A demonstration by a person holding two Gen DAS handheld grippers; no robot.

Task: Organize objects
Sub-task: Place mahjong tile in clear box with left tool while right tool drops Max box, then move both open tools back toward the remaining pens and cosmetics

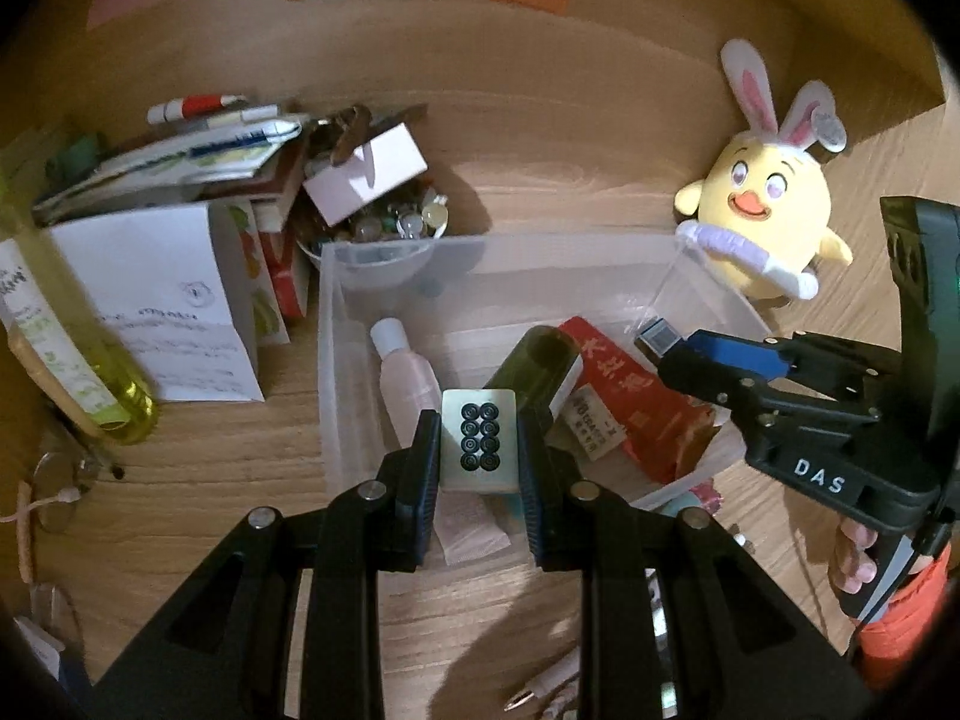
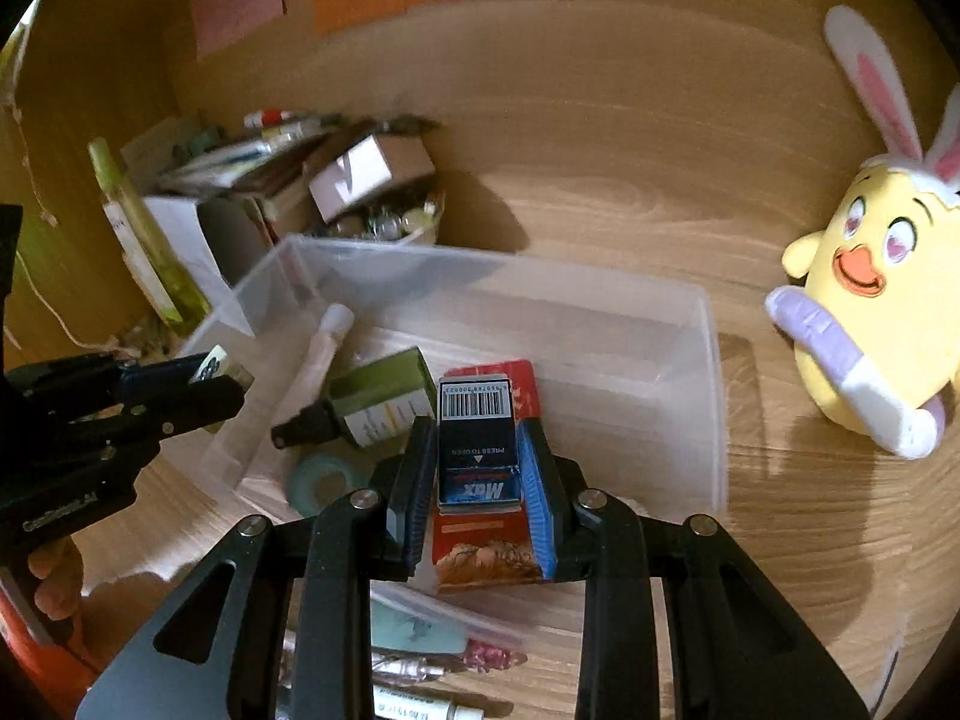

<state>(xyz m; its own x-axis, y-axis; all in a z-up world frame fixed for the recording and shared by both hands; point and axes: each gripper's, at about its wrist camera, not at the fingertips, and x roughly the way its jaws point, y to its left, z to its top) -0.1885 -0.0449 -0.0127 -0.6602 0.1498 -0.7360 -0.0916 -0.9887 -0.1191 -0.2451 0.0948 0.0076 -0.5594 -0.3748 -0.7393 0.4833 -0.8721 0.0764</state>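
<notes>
My left gripper (image 1: pixel 479 444) is shut on a pale mahjong tile (image 1: pixel 479 438) with dark circles, held over the near left of a clear plastic bin (image 1: pixel 327 324). My right gripper (image 2: pixel 478 456) is shut on a small blue and black Max box (image 2: pixel 477 450) with a barcode, held over the bin (image 2: pixel 714 396). In the bin lie a small clear bottle (image 1: pixel 403 372), a green spray bottle (image 2: pixel 375 396) and a red packet (image 1: pixel 636 402). The right gripper also shows in the left wrist view (image 1: pixel 678 354), and the left gripper in the right wrist view (image 2: pixel 222 378).
A yellow chick plush (image 1: pixel 762 210) with rabbit ears sits right of the bin. A bowl of glass beads (image 1: pixel 384 228), a white box (image 1: pixel 366 171), papers and a yellow-green bottle (image 1: pixel 72 354) crowd the left. Pens and packets (image 2: pixel 420 648) lie in front of the bin.
</notes>
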